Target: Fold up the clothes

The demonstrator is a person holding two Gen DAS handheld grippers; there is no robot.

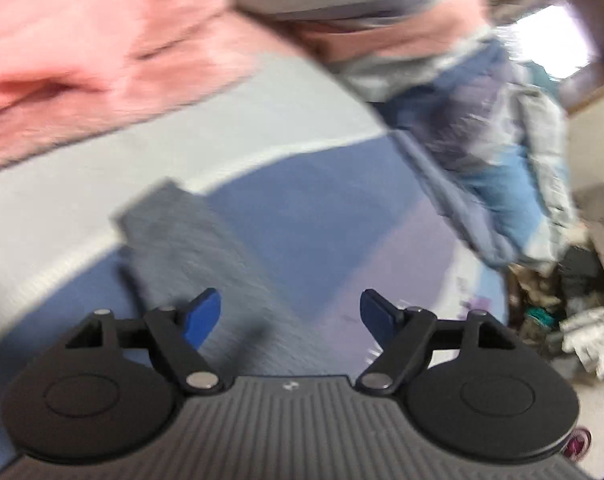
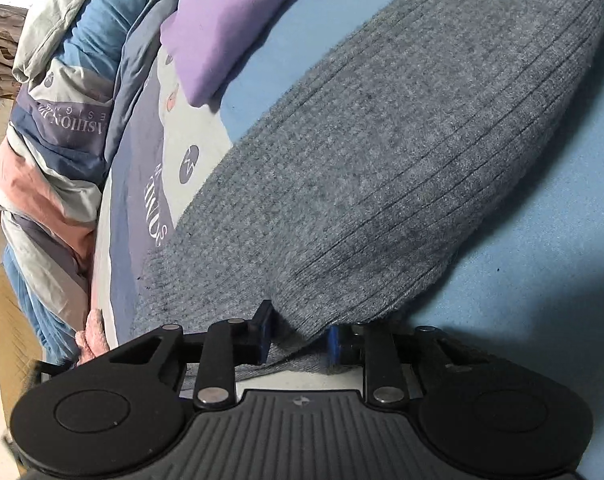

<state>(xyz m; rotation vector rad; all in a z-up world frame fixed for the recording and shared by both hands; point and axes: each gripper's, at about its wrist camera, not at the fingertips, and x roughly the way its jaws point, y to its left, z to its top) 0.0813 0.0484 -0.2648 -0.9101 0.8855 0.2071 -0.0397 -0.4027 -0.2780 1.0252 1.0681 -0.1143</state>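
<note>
Right tongs sit nearest the lens, their blue pads drawn narrow and pinching a fold at the near edge of the grey sweater. That ribbed sweater lies spread across the blue bed sheet, reaching away from the tongs. Beyond its far edge lies a purple cloth, and left of the sweater a patterned quilt is heaped along the bed's side. Left tongs hang wide apart with nothing between them, above the bed; the view is blurred, but a grey strip, probably part of the sweater, lies under them. Past it spreads a pink fleece.
</note>
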